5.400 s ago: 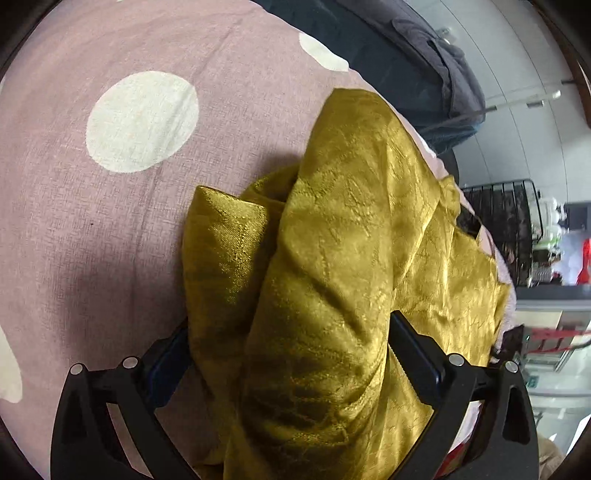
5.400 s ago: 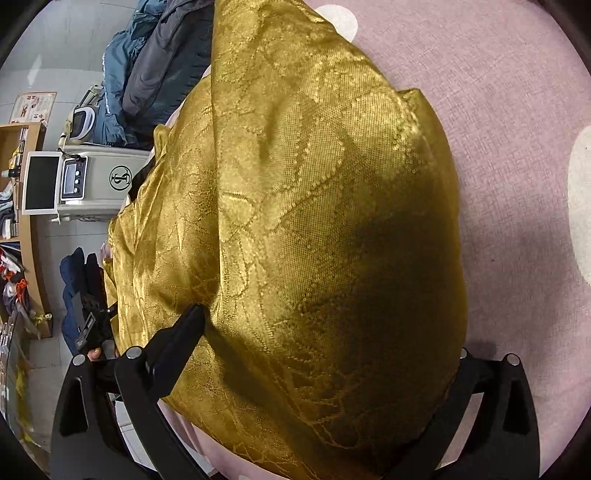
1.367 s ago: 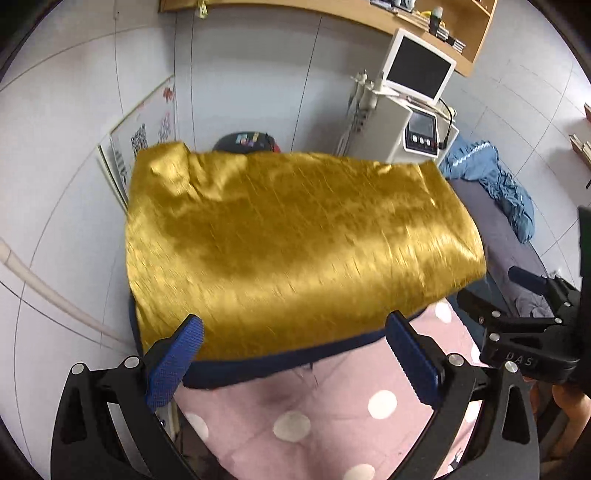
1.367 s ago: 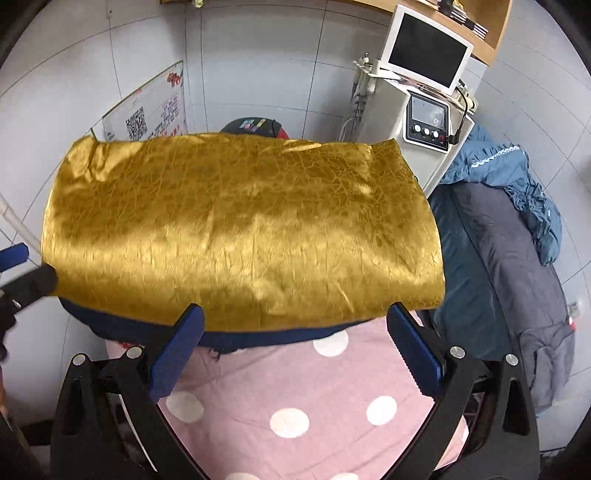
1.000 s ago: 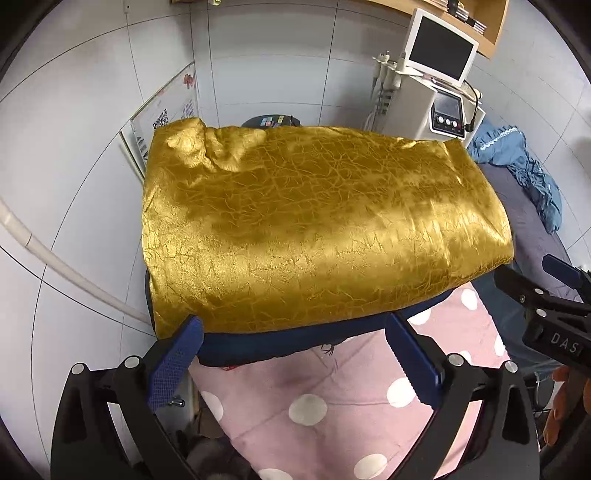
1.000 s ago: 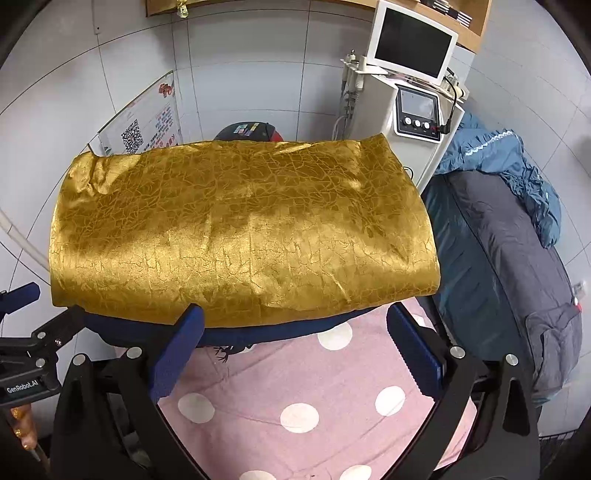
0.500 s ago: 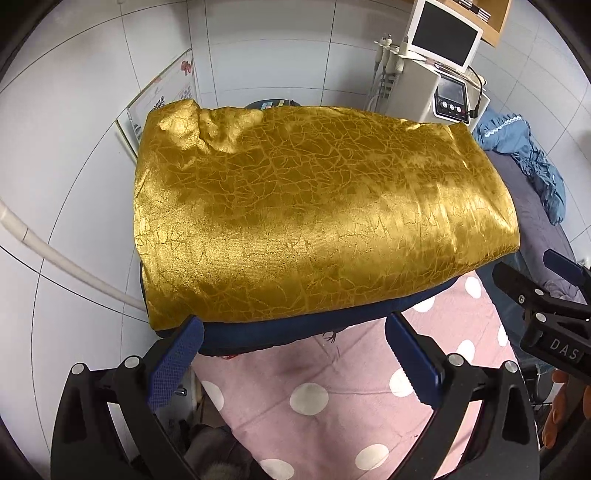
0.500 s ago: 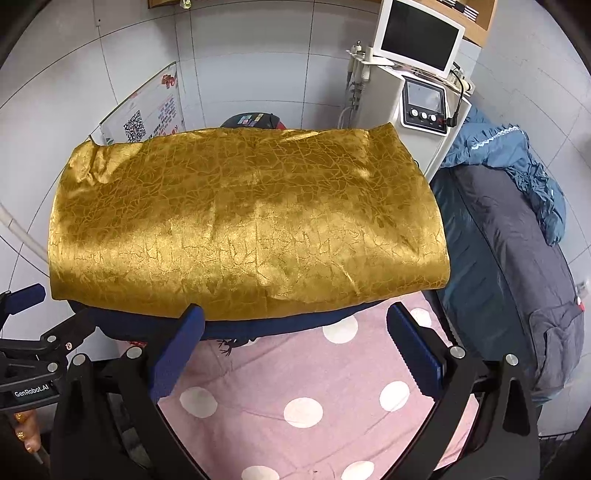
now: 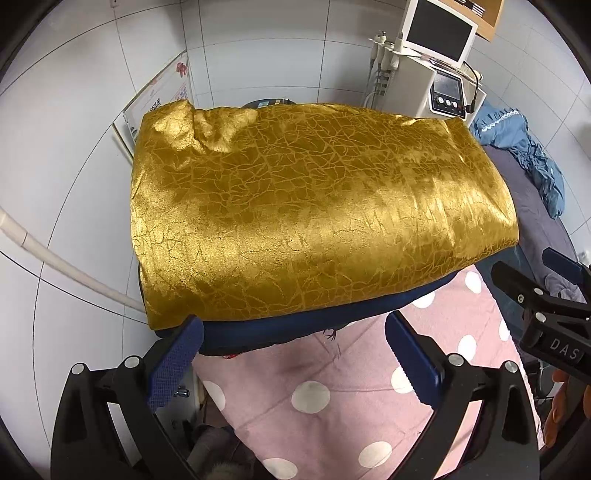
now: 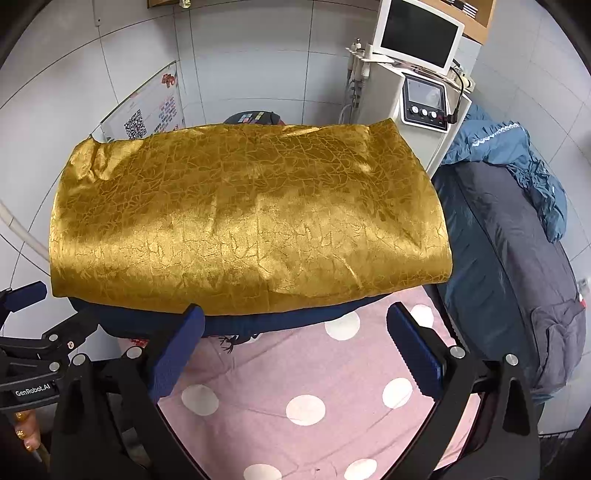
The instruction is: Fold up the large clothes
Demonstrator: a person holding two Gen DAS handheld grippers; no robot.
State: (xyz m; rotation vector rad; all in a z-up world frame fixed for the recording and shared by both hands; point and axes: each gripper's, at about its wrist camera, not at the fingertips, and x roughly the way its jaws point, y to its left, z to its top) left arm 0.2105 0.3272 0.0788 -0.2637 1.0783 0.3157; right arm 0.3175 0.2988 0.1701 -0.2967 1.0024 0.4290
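Pink polka-dot sheet [image 9: 332, 373] [image 10: 332, 369] covers the bed, filling the near half of both views. At its far end lies the gold garment [image 9: 314, 221] [image 10: 243, 221], folded into a wide flat rectangle, crackle-pattern shiny fabric, left far corner a bit rumpled. It sits on top of a dark navy folded item [image 9: 295, 325] [image 10: 280, 317] whose edge sticks out along the near side — touching, stacked. Right of the bed: a grey jacket [image 10: 509, 251] with a blue garment [image 9: 524, 147] [image 10: 517, 155] piled at its far end. Far right against the tiled wall stands a white machine [image 9: 417, 85] [image 10: 402, 96] with a monitor [image 9: 437, 31] [image 10: 417, 35] on top and a small panel with knobs. Far left a poster with a QR code [image 10: 147, 114] leans on the wall; white pipe [image 9: 55, 266] runs along the left wall. Left gripper [image 9: 291, 350] — jaws spread wide, nothing between them, hovering just near of the stack, apart from it. Right gripper [image 10: 293, 339] same: jaws released, empty, near edge of the stack, not touching. Each gripper shows at the other view's edge, held by a hand [image 9: 561, 406] [image 10: 26, 432], only fingers visible.
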